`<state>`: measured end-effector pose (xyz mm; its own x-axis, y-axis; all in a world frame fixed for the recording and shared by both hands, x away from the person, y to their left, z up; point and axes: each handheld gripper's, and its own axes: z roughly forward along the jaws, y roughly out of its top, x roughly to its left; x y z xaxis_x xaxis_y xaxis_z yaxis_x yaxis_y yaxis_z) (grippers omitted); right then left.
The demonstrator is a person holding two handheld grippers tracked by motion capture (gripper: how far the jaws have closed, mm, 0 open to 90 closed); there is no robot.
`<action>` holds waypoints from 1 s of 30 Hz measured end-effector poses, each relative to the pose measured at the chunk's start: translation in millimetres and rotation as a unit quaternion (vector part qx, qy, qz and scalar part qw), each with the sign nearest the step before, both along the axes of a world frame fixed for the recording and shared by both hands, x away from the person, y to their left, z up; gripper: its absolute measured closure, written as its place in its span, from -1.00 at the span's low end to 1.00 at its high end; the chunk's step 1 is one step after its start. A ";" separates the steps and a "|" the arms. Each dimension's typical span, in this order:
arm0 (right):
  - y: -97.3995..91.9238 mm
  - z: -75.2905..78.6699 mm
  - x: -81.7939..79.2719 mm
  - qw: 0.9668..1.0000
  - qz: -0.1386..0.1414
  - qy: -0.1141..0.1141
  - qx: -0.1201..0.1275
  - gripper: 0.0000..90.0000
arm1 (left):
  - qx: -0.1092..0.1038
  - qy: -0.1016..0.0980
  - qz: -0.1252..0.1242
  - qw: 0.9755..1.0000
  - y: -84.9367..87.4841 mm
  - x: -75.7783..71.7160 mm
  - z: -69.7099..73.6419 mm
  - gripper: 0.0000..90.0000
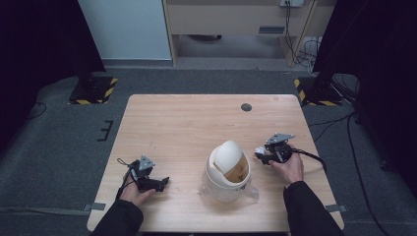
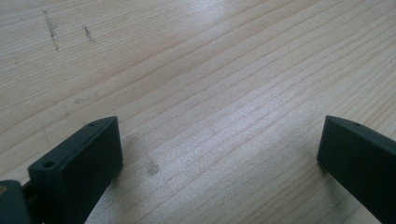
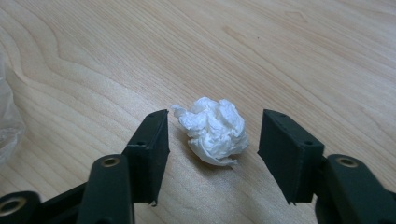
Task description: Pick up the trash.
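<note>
A crumpled white tissue ball (image 3: 215,131) lies on the wooden table (image 3: 303,56). My right gripper (image 3: 214,122) is low over it with one jaw on each side, and a gap shows between each pad and the paper, so it is open. In the high view this gripper (image 1: 259,153) is just right of a small white bin (image 1: 227,172) with a tilted swing lid and a clear bag liner. My left gripper (image 1: 164,181) rests near the table's front left, open, and in its own view the left gripper (image 2: 219,137) has bare wood between its jaws.
A fold of the clear bin liner (image 3: 7,126) shows at the left edge of the right gripper view. A dark round cable hole (image 1: 246,107) sits near the table's far edge. Black stands with striped feet (image 1: 93,91) flank the table on the grey floor.
</note>
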<state>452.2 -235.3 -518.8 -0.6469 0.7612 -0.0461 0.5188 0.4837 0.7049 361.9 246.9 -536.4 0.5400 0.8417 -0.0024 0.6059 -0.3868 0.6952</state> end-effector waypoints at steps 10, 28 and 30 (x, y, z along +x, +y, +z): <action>3.2 -2.0 2.1 1.000 -0.003 0.017 -0.003 0.24 | 0.000 0.000 0.000 1.000 0.0 0.0 0.0 -1.00; 0.0 13.7 -6.5 0.999 -0.013 0.017 0.031 0.44 | 0.000 0.000 0.000 1.000 0.0 0.0 0.0 -1.00; -2.5 20.2 -11.9 0.999 -0.012 0.013 0.043 0.44 | 0.000 0.000 0.000 1.000 0.0 0.0 0.0 -1.00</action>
